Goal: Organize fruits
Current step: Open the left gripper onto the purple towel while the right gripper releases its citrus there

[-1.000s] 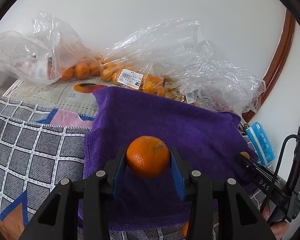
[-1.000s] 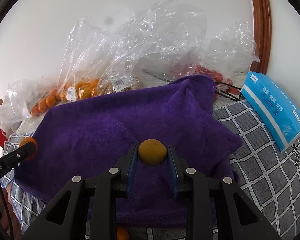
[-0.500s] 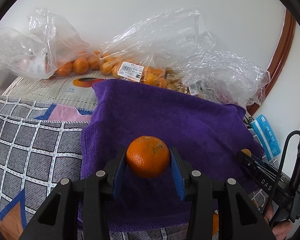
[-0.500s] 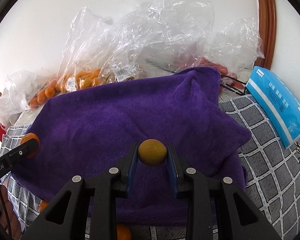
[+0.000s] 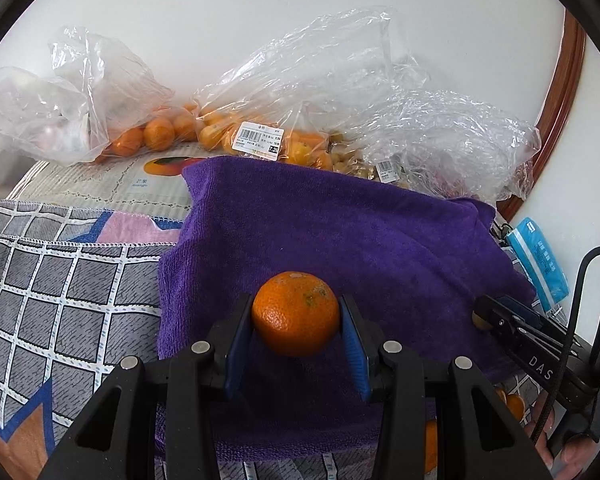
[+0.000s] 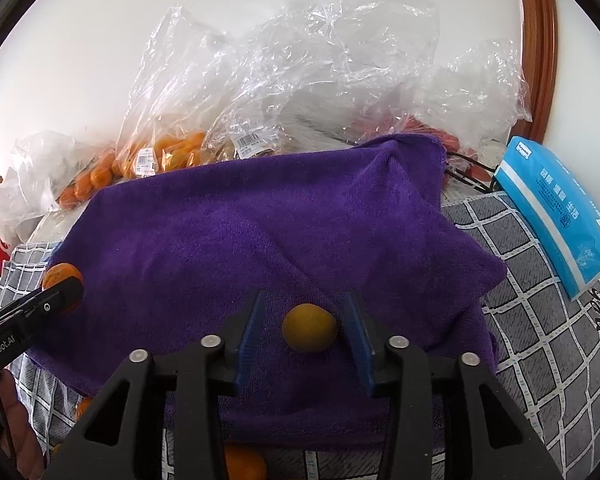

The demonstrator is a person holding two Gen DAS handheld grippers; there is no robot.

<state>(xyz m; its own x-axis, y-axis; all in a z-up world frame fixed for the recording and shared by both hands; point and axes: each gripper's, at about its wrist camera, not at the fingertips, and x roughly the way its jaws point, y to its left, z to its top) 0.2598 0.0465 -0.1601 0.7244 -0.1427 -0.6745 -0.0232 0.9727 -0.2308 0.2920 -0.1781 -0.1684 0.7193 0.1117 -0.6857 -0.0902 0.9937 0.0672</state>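
The orange (image 5: 295, 313) in my left gripper (image 5: 295, 334) is round and bright, its skin dimpled, with a small greenish scar near the top; both blue pads press on its sides and it hangs clear above the purple towel (image 5: 340, 236). My right gripper (image 6: 305, 336) has just been opening its jaws: the small yellow fruit (image 6: 309, 327), dull, smooth and much smaller than the orange, sits between the pads with a gap showing on the left and only a sliver on the right, so I no longer pinch it, and it seems to lie on the purple towel. The left view alone shows the printed mango box (image 5: 140, 180) and the grey checked cloth (image 5: 60, 292) to the left of the towel, plus the barcode label on the bag of oranges (image 5: 236, 132) against the wall. The right view alone shows the whole blue tissue pack (image 6: 560, 216) lying on the checked cloth to the towel's right, the crumpled clear bags (image 6: 300, 72) piled high behind, and another orange (image 6: 242, 464) at the towel's near edge under my fingers. Each view catches the other gripper's tip at its side.
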